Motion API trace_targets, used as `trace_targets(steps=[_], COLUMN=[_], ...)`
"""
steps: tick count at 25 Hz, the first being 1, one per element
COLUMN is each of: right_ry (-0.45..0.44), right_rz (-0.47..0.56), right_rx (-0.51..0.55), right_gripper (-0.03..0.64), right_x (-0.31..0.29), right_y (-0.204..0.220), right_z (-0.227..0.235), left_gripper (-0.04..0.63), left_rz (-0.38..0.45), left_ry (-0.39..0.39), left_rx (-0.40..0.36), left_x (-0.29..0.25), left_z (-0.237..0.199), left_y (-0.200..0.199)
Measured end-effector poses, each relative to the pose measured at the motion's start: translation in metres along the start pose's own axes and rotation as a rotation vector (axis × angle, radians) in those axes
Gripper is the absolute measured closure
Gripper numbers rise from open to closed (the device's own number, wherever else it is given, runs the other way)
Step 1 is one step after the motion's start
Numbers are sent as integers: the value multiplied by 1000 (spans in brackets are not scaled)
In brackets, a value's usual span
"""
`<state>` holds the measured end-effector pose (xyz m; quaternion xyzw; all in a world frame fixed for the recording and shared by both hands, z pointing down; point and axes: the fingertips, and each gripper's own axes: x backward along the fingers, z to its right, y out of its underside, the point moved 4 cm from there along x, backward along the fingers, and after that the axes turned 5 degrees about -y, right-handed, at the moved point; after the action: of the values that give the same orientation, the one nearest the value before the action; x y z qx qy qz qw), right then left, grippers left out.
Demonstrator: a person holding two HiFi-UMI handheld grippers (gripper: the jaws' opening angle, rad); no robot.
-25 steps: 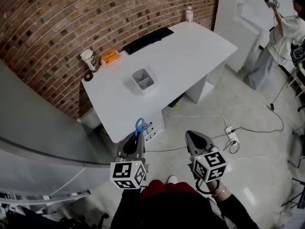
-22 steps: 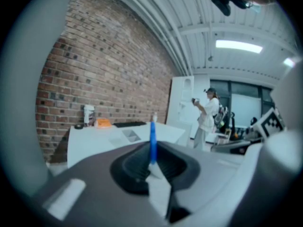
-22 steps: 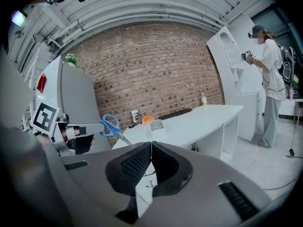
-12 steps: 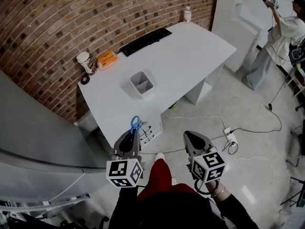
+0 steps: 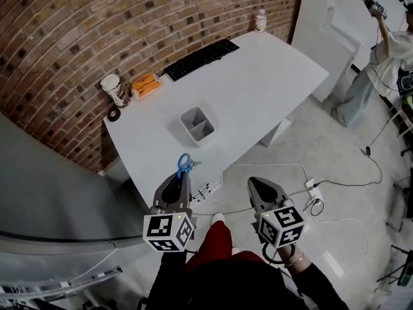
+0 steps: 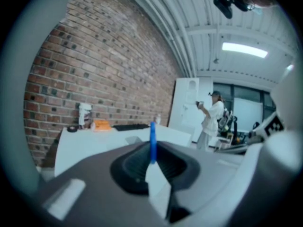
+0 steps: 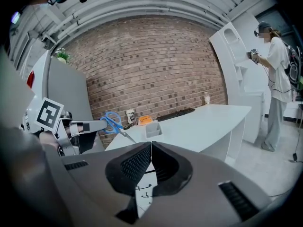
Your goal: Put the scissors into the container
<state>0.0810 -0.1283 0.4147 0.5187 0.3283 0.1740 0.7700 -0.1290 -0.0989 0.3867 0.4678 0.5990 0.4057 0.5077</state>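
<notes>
Blue-handled scissors (image 5: 185,163) stick out of my left gripper (image 5: 182,177), handles forward; the gripper is shut on their blades. They hover over the near edge of the white desk (image 5: 258,82). The grey two-compartment container (image 5: 197,124) stands in the middle of the desk, beyond the scissors. In the left gripper view the scissors (image 6: 152,141) show edge-on between the pads. My right gripper (image 5: 253,183) hangs shut and empty over the floor, right of the left one. The right gripper view shows its closed pads (image 7: 142,161), the scissors (image 7: 113,123) and the container (image 7: 153,129).
Along the brick wall on the desk are a keyboard (image 5: 200,58), an orange packet (image 5: 146,82), a paper cup (image 5: 113,86), a tape roll (image 5: 114,115) and a bottle (image 5: 260,19). A grey partition (image 5: 51,173) stands left. Cables and a power strip (image 5: 314,187) lie on the floor. A person (image 5: 381,63) stands far right.
Both grippers have come closer to the desk; the scissors now reach over its near edge. The grip on the scissors is unchanged, and the right gripper stays shut.
</notes>
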Motion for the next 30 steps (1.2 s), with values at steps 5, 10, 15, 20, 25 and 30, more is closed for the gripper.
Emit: trace_targets(steps=[5, 10, 15, 20, 25, 30], right_ry=[-7, -10, 0, 10, 17, 19], right_rz=[-9, -25, -30, -36, -32, -30], right_rx=[-8, -11, -6, -4, 1, 9], right_gripper=[607, 607, 607, 607, 607, 607], right_x=[-32, -56, -75, -89, -102, -115], right_y=[-10, -16, -24, -33, -39, -49], right_z=[7, 12, 19, 22, 27, 33], left_gripper=[566, 566, 566, 566, 566, 566], left_rz=[-4, -12, -17, -18, -14, -8], left_ry=[8, 16, 27, 40, 50, 57], left_rx=[-3, -5, -6, -1, -1, -4], left_x=[-30, -52, -74, -92, -108, -124], left_z=[-14, -27, -37, -45, -52, -58], left_y=[-11, -18, -22, -29, -33, -39])
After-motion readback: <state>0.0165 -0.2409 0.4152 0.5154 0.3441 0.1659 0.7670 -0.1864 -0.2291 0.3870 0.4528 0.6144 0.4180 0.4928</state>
